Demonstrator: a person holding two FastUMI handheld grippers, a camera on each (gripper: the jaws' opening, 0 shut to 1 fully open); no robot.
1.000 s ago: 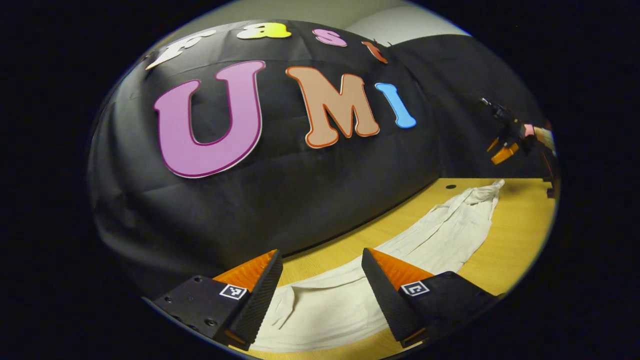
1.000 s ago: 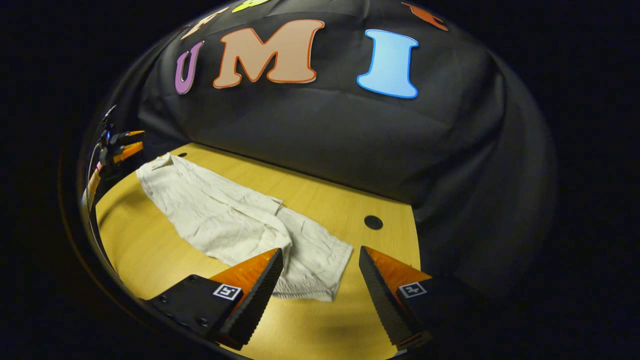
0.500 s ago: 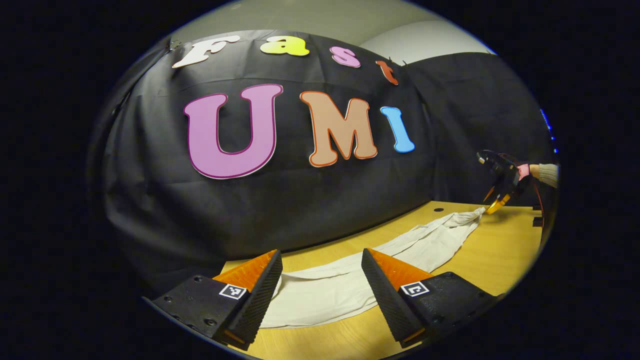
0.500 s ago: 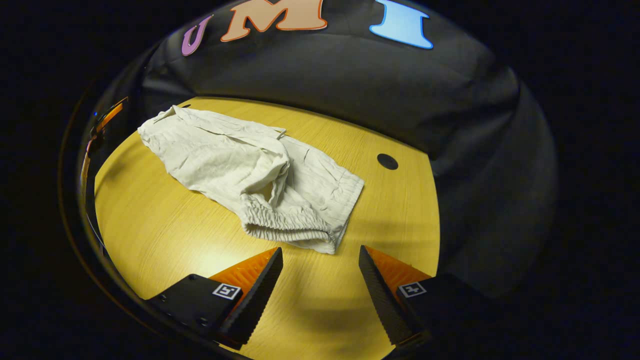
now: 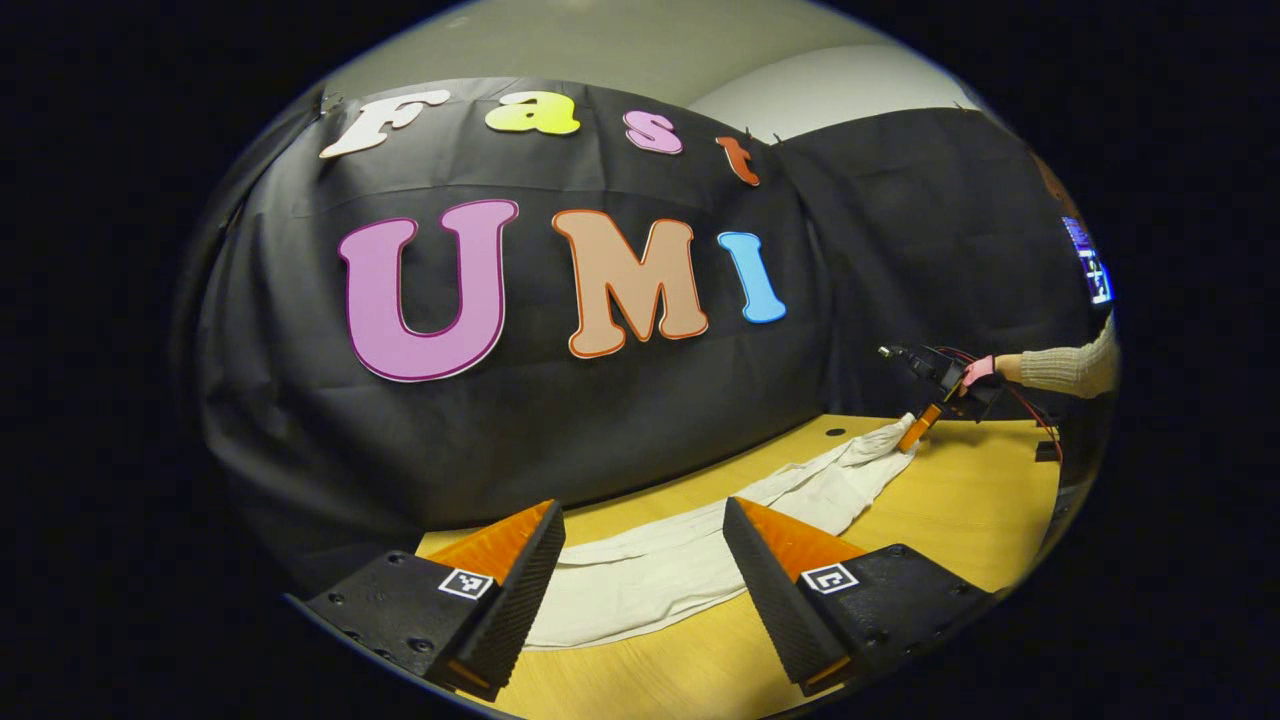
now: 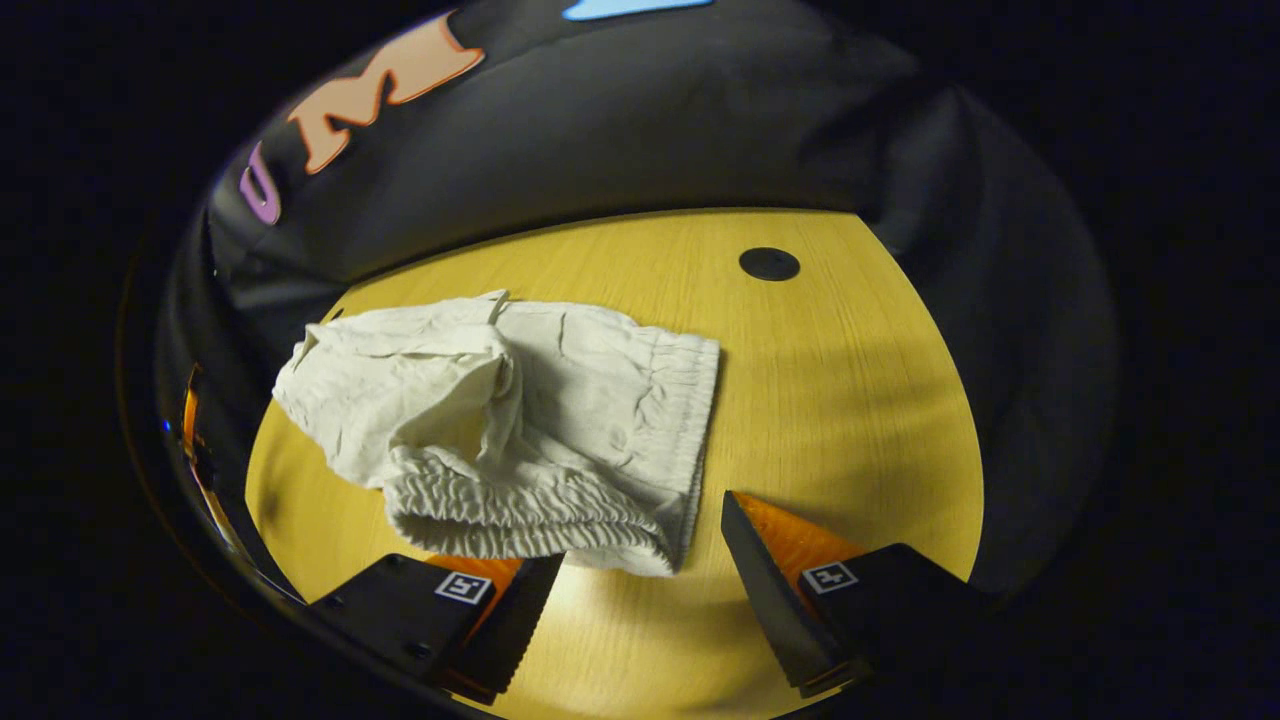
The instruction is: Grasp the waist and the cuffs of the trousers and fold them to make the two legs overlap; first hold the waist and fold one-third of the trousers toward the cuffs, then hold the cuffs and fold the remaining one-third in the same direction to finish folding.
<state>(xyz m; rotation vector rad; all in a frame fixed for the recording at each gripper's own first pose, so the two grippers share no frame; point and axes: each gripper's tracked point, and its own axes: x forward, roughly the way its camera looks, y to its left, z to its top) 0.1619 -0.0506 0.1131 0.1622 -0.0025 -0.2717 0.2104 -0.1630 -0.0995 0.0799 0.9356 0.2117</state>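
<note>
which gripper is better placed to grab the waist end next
Right, likely. The right gripper hangs open just at the trousers' elastic waistband. The left gripper sits open over the cuff end.

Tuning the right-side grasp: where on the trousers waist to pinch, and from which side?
Pinch the gathered elastic waistband, at the near corner of the trousers. Come in low from the open table side, straight ahead of the right hand-held gripper. The waist end faces it, bunched and thick, and its fingers stand open either side of that corner.
</note>
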